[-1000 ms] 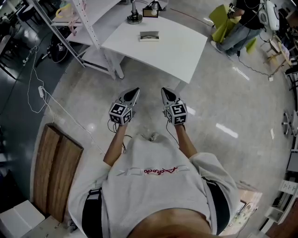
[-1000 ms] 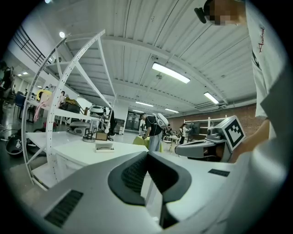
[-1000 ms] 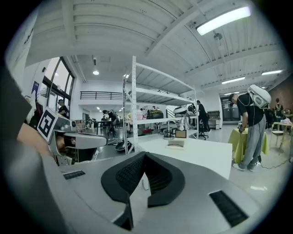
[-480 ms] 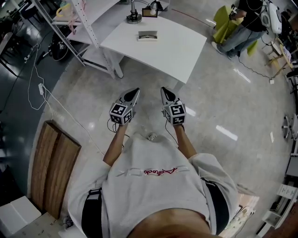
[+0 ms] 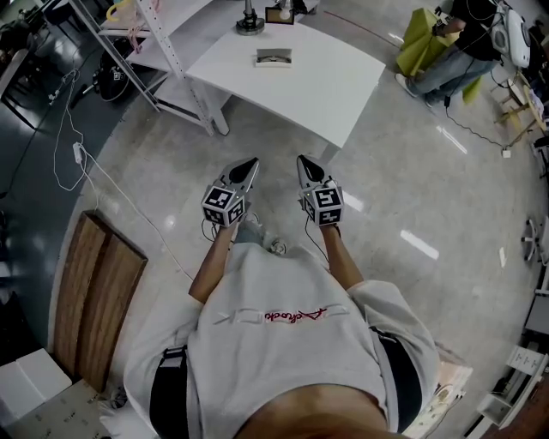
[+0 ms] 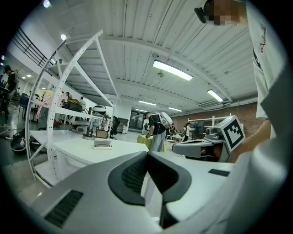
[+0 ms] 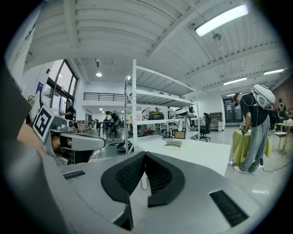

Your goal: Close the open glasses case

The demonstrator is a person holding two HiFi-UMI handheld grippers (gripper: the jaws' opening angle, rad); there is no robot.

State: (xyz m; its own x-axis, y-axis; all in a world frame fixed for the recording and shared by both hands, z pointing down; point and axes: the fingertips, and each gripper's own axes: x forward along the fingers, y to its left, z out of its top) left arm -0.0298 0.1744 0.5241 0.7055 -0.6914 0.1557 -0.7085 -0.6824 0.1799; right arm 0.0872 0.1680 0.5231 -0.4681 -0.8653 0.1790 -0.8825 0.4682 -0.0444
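The glasses case (image 5: 274,57) is lying near the far middle of the white table (image 5: 334,94), a pale oblong with a darker inside. It is too small in every view to tell how far its lid is standing up. Just beyond it, at the table's far edge, a round-based stand (image 5: 250,24) and a small framed object (image 5: 279,14) are sitting clear of it, so the near side of the case is being left free for an approach.

The person is standing on the polished floor well short of the table, so nothing is within reach of the case yet. The left gripper (image 5: 246,165) and the right gripper (image 5: 304,163) are being carried side by side in front of the chest, both pointing toward the table and nearly level. Each has its jaws pressed together with nothing between the pads. That probably suits the job, since a lid can be pushed down with closed tips.

A white shelving rack (image 5: 163,43) is flanking the table's left side, and wooden boards (image 5: 99,309) are lying on the floor to the person's left.
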